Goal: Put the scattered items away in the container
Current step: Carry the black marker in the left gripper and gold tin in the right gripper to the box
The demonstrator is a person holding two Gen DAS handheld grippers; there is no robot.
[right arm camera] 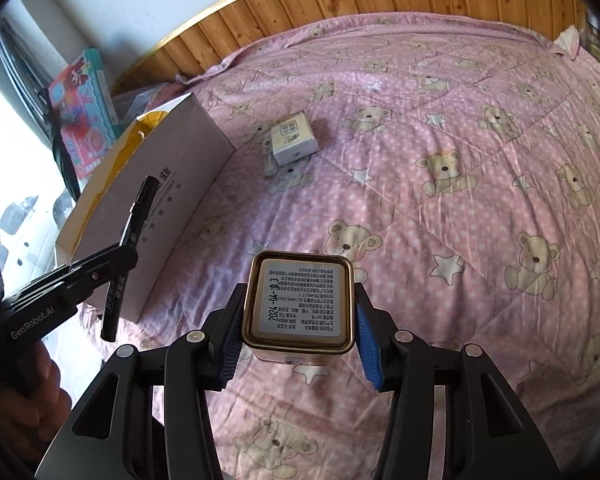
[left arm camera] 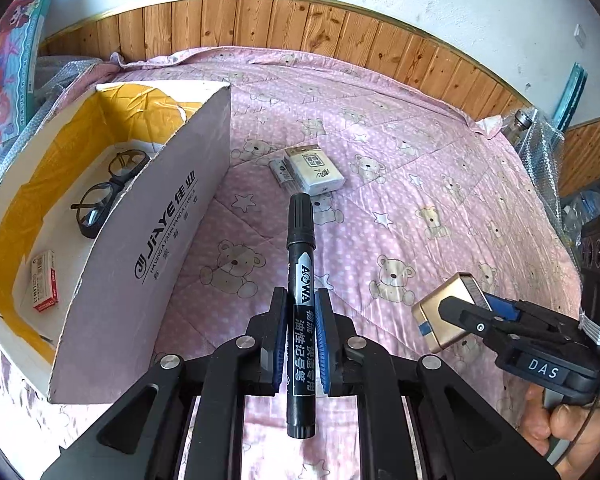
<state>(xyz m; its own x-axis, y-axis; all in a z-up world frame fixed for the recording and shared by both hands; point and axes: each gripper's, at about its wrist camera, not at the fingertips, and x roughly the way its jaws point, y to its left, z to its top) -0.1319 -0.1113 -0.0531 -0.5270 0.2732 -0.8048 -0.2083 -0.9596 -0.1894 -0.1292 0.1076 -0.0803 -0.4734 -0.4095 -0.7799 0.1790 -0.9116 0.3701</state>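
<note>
My left gripper point(left arm camera: 301, 300) is shut on a black marker pen point(left arm camera: 300, 240), held above the pink quilt, just right of the open cardboard box point(left arm camera: 172, 216). Inside the box lie black glasses point(left arm camera: 108, 188) and a small red-and-white packet point(left arm camera: 44, 284). My right gripper point(right arm camera: 299, 312) is shut on a gold square tin point(right arm camera: 300, 300), its labelled bottom facing the camera. The same tin point(left arm camera: 440, 312) shows in the left wrist view at lower right. A white tissue pack point(left arm camera: 314, 168) and a small flat packet point(left arm camera: 282, 172) beside it lie on the quilt beyond the marker.
A pink bear-print quilt point(right arm camera: 460, 200) covers the bed, with a wooden headboard panel point(left arm camera: 300, 24) behind. A colourful toy box point(right arm camera: 84, 108) stands left of the cardboard box. Bubble wrap and a bottle point(left arm camera: 520, 124) sit at the bed's right edge. A hand point(left arm camera: 560, 424) holds the right gripper.
</note>
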